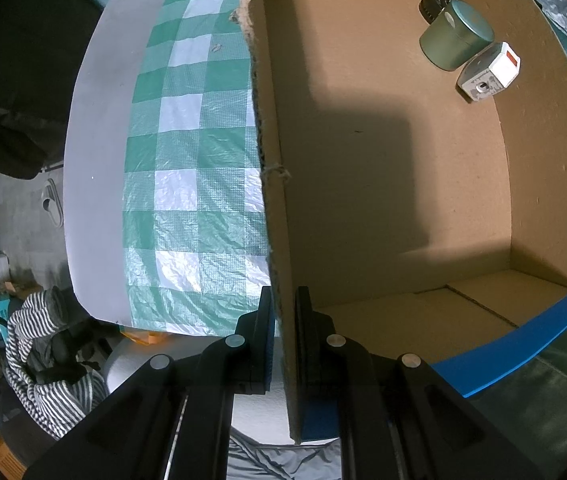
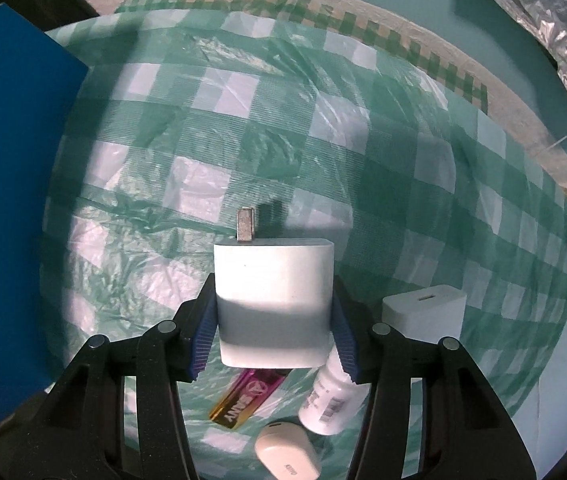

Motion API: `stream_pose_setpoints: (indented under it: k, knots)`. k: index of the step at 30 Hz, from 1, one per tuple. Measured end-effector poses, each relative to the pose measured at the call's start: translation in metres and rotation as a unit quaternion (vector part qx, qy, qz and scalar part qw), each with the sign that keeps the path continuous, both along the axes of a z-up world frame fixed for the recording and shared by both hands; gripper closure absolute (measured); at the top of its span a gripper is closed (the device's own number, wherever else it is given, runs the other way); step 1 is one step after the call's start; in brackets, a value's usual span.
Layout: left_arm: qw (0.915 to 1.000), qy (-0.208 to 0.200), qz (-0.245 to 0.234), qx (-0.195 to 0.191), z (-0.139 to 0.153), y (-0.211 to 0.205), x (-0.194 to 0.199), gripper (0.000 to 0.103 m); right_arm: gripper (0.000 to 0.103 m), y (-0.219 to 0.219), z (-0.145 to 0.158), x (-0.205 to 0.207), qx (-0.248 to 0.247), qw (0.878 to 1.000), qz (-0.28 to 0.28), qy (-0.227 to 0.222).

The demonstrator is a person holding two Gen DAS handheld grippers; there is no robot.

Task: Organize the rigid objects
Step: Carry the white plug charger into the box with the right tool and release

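Observation:
My left gripper [image 1: 284, 298] is shut on the left wall of an open cardboard box [image 1: 269, 128], one finger outside and one inside. In the box's far right corner lie a green tin [image 1: 453, 38], a white cube adapter [image 1: 489, 70] and a small black object [image 1: 433, 4]. My right gripper [image 2: 273, 294] points down at the checked cloth, its blue pads pressing both sides of a white plug charger [image 2: 273, 272]. The charger's metal prong [image 2: 245, 224] points away from me. Whether the charger rests on the cloth I cannot tell.
Under the right gripper lie a pink and gold bar [image 2: 249, 398], a white bottle [image 2: 329, 400], a rounded white charger [image 2: 287, 458] and a white charger block [image 2: 423, 316]. The box's blue outer side [image 2: 11, 200] stands to the left. Green checked cloth [image 1: 187, 160] covers the table.

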State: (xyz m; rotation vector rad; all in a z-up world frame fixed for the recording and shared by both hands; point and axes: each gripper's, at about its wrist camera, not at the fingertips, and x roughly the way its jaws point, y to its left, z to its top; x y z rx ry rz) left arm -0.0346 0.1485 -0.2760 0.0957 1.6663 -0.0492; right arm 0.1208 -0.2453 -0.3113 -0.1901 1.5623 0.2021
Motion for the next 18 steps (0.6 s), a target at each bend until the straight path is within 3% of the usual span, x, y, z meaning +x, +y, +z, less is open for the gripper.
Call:
stream_pose_setpoints:
  k: [18]
  knots:
    - [1.0,0.002,-0.003,0.0,0.001,-0.003,0.002,0.094,0.051,0.033,0.059,-0.009,0.039,0.999,0.014,-0.013]
